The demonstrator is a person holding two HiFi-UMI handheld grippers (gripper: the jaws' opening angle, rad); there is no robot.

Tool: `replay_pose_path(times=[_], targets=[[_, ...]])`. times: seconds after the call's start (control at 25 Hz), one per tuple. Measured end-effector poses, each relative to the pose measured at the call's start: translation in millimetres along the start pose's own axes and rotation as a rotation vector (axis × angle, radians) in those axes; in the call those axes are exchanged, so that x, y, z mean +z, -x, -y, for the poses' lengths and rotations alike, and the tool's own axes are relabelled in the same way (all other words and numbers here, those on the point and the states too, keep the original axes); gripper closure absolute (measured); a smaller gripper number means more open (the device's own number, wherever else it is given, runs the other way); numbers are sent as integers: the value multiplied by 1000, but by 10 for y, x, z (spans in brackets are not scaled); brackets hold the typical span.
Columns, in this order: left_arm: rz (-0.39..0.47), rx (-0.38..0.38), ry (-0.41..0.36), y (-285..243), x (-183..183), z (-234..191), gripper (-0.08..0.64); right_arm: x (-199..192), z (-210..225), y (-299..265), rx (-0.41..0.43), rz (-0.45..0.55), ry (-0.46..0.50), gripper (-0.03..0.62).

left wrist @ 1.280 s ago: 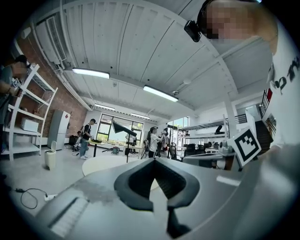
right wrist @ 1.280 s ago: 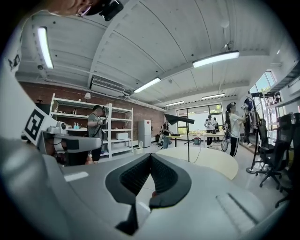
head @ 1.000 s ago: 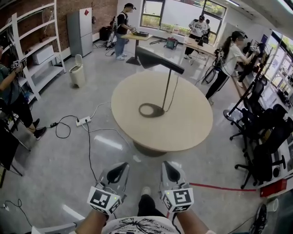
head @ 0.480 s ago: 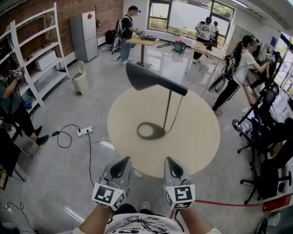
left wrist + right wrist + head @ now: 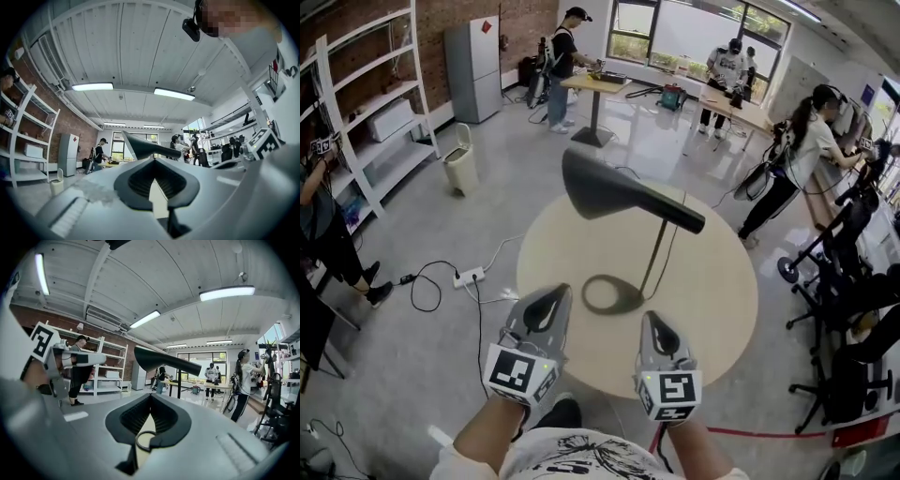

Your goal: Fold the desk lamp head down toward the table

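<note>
A black desk lamp stands on the round beige table (image 5: 717,314). Its ring base (image 5: 609,295) lies near the table's middle, a thin stem (image 5: 656,251) rises from it, and the cone head (image 5: 619,195) sticks out level to the left. My left gripper (image 5: 546,302) hovers over the table's near edge, left of the base, jaws together and empty. My right gripper (image 5: 656,328) is beside it, also shut and empty. The lamp head (image 5: 145,145) shows ahead of the left gripper (image 5: 153,161). In the right gripper view the lamp head (image 5: 159,360) is above the right gripper (image 5: 151,397).
A power strip (image 5: 471,276) with loose cables lies on the floor left of the table. A bin (image 5: 459,169) and white shelves (image 5: 375,112) stand at the left, office chairs (image 5: 853,309) at the right. Several people work at desks behind. A red line (image 5: 769,433) marks the floor.
I have come closer to the table; both grippers have moved forward from above the floor to over the table's near edge. The lamp stands as before.
</note>
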State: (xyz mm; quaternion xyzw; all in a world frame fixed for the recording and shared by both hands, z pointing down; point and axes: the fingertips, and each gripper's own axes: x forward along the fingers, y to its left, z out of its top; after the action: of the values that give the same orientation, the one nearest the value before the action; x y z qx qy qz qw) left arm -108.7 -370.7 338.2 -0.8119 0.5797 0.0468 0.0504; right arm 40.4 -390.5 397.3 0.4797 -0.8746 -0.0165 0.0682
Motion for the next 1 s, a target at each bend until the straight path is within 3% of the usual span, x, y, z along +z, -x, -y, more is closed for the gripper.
replay_pose_path(times=[0.2,0.4,0.64,0.76,0.88,1.0], targets=[[82,17,-91,-567,406,-485,554,37,54,-434,-30,-8,-29,583],[165,-13,-80,-1012,795,-842,554,65,19,-840,-72,-29,-35,583],[143,-121,-34,-1424,949,-1022,554,177,-25,-1136,-73,-22,-58,583],[121,-172,-54,-1553,1001,-1007,554,180,-12,-1211,-76,-19,-52,583],[120,-177,-87,-1575,959,-1009,554,106,-43,-1268,-79,-38,-58,583],[106,-146,-67,-1459,704,-1082,554,13,-140,-1259,-80,-50,-48,583]])
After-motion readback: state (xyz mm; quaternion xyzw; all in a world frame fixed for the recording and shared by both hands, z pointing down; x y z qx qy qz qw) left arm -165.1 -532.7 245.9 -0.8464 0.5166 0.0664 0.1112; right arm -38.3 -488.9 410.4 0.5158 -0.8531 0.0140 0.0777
